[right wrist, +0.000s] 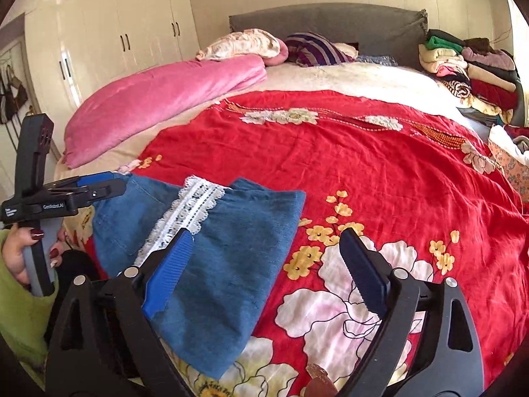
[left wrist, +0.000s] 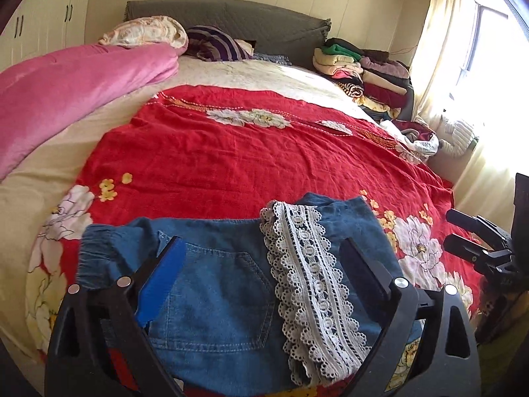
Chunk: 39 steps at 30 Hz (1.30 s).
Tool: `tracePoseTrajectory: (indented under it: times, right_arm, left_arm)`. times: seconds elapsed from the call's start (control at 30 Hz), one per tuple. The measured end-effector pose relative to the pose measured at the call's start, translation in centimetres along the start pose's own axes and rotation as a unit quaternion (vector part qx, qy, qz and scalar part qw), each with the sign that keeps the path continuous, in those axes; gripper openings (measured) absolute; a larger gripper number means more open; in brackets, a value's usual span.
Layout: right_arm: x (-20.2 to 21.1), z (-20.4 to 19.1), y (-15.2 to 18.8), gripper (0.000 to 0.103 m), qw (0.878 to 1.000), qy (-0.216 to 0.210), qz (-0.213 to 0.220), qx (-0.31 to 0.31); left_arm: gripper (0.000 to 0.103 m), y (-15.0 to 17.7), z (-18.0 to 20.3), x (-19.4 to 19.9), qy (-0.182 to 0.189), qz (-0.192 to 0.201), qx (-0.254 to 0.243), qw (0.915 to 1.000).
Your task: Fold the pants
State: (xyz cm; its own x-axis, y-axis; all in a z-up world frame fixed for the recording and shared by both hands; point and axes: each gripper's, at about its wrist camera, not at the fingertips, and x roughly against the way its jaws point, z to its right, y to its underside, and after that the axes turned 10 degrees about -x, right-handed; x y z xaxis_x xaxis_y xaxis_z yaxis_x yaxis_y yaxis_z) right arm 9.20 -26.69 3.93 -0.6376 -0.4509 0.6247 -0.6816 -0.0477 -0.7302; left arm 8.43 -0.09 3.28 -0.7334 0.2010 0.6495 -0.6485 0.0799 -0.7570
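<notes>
Blue denim pants (left wrist: 218,294) lie folded on the red floral bedspread (left wrist: 231,152) at the near edge of the bed, a back pocket facing up and a white lace strip (left wrist: 310,284) running down them. My left gripper (left wrist: 261,248) is open just above the pants, its fingers on either side of the pocket and lace. In the right wrist view the pants (right wrist: 211,264) lie at the lower left with the lace (right wrist: 188,215). My right gripper (right wrist: 267,241) is open over the pants' right edge. The left gripper (right wrist: 99,185) shows there at the far left, held by a hand.
A pink duvet (left wrist: 72,96) lies along the bed's left side, with pillows by the grey headboard (left wrist: 231,16). Stacks of folded clothes (left wrist: 363,72) stand at the far right. White wardrobes (right wrist: 109,33) stand to the left, a curtained window (left wrist: 463,66) to the right.
</notes>
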Motion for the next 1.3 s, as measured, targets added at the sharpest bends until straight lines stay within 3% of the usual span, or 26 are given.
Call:
tracePoseTrajectory:
  times: [0.27,0.9,1.07,1.2,1.3]
  right_arm:
    - [1.2,-1.1,0.8,0.088,1.0,-0.012,0.002,0.013]
    - [1.1,-2.3,4.2,0.089,0.999,-0.033,-0.031,0.023]
    - [0.9,-2.9,5.4,0.089,0.998,-0.044,-0.037,0.035]
    - [0.2,-3.8,6.4,0.068,0.996,-0.047,-0.05,0.063]
    - [-0.5,-4.1,7.1,0.063,0.994,-0.054,-0.064,0.069]
  left_arm:
    - [0.093,1.0,1.2,2.3,-0.012,-0.002,-0.015,0.9998]
    - [0.092,5.1,2.5,2.6,0.027,-0.055,0.006,0.9981]
    - [0.077,6.5,3.9,0.9,0.048,-0.084,0.001,0.9953]
    - [0.075,7.7,4.8,-1.1,0.054,-0.113,-0.004,0.9921]
    - [0.049,8.7,5.4,-2.5,0.059,-0.131,-0.009,0.9895]
